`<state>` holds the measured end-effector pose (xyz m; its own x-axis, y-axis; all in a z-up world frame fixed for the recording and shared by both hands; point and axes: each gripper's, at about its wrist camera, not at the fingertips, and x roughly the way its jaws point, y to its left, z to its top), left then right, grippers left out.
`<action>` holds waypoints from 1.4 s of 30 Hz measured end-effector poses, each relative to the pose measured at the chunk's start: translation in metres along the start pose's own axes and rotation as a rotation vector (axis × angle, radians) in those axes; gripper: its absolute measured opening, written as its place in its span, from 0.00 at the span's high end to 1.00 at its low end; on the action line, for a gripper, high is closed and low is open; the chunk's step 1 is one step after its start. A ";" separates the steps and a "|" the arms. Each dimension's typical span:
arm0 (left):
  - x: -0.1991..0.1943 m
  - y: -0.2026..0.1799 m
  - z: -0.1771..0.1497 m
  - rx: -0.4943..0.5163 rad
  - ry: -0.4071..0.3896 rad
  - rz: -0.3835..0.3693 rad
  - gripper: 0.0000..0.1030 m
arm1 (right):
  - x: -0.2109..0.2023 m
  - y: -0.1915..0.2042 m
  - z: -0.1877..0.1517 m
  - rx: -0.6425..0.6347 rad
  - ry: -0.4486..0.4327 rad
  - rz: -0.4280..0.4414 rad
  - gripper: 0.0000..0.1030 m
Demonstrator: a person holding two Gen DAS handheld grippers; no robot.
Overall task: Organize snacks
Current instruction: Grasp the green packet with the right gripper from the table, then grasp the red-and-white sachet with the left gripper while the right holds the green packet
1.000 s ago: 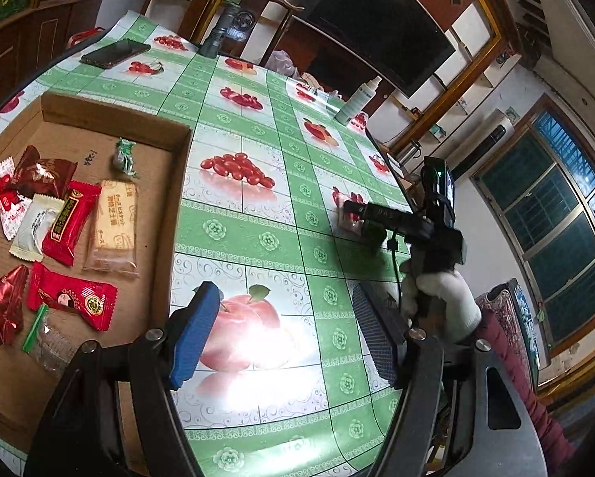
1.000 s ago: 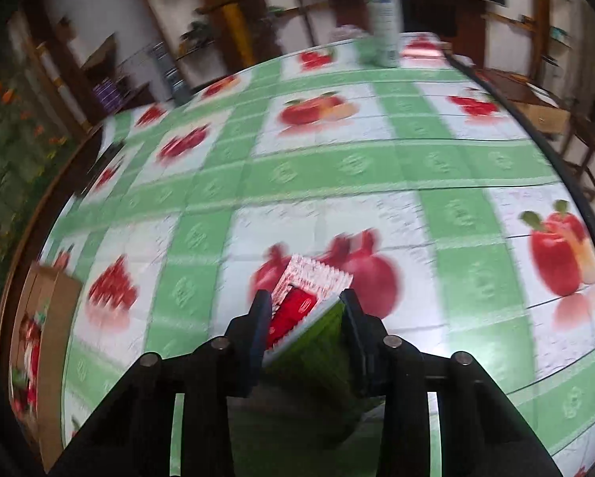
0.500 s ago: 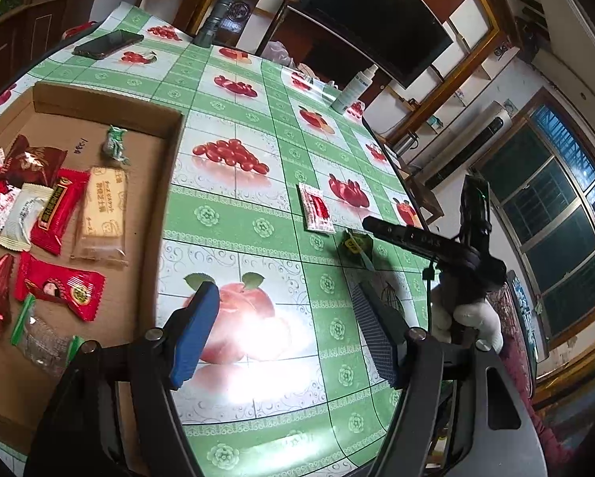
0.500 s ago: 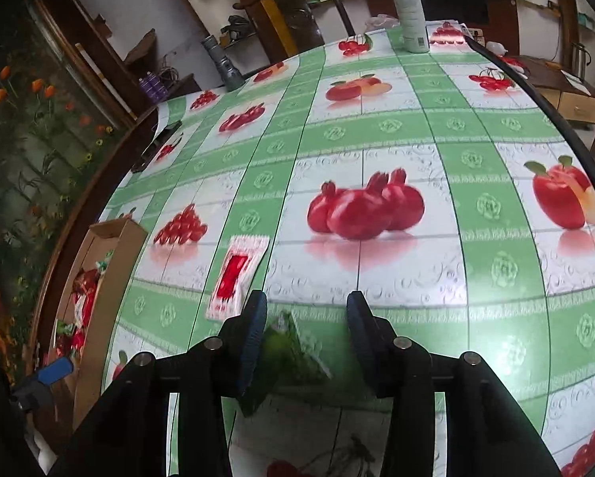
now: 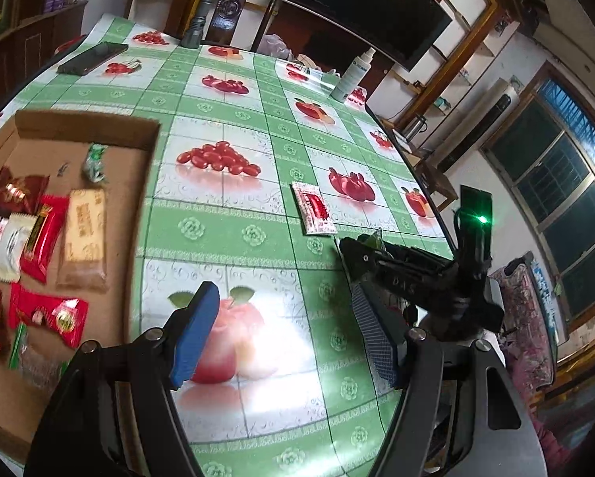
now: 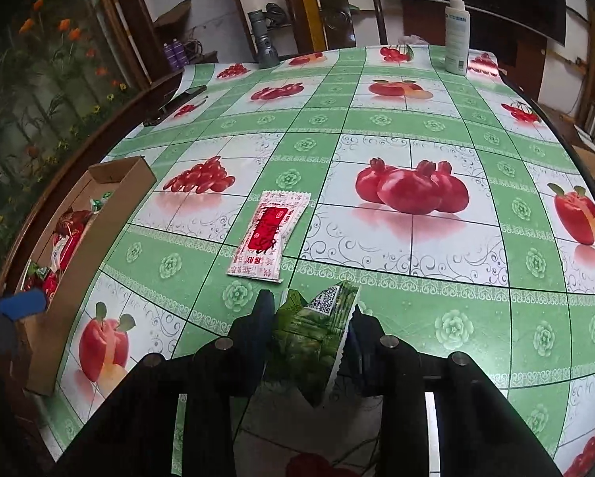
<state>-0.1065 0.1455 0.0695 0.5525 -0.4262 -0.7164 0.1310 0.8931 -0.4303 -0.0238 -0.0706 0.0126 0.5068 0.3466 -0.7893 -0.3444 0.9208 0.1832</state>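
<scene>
My right gripper [image 6: 311,318] is shut on a green snack packet [image 6: 317,330] and holds it above the tablecloth; it also shows in the left wrist view [image 5: 361,250]. A red-and-white snack packet [image 6: 269,238] lies flat on the cloth just ahead of it, also seen in the left wrist view [image 5: 313,212]. A shallow cardboard box [image 5: 130,183] at the left holds several wrapped snacks [image 5: 83,234]. My left gripper [image 5: 285,330] is open and empty, above the apple print beside the box's right wall.
A white spray bottle [image 6: 456,39], a grey flashlight [image 6: 263,47] and a black phone [image 5: 91,57] stand near the table's far edge. A wooden chair [image 6: 337,12] is behind the table. The table's right edge [image 5: 416,175] drops off near my right gripper.
My right gripper has lifted the green packet off the cloth and drawn back toward the left gripper, leaving the red-and-white packet behind. The left gripper stayed open.
</scene>
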 end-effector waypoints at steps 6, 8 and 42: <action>0.031 -0.015 0.015 0.026 0.047 0.029 0.33 | -0.008 -0.030 -0.003 0.112 -0.067 0.003 0.71; 0.045 -0.024 0.020 0.050 0.057 0.034 0.33 | -0.013 -0.046 -0.001 0.176 -0.093 0.000 0.71; 0.042 -0.015 0.042 0.102 -0.053 0.052 0.73 | -0.026 -0.078 -0.003 0.322 -0.171 -0.030 0.71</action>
<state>-0.0507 0.1205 0.0689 0.6034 -0.3728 -0.7050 0.1826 0.9251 -0.3329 -0.0129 -0.1523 0.0169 0.6475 0.3184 -0.6924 -0.0748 0.9307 0.3580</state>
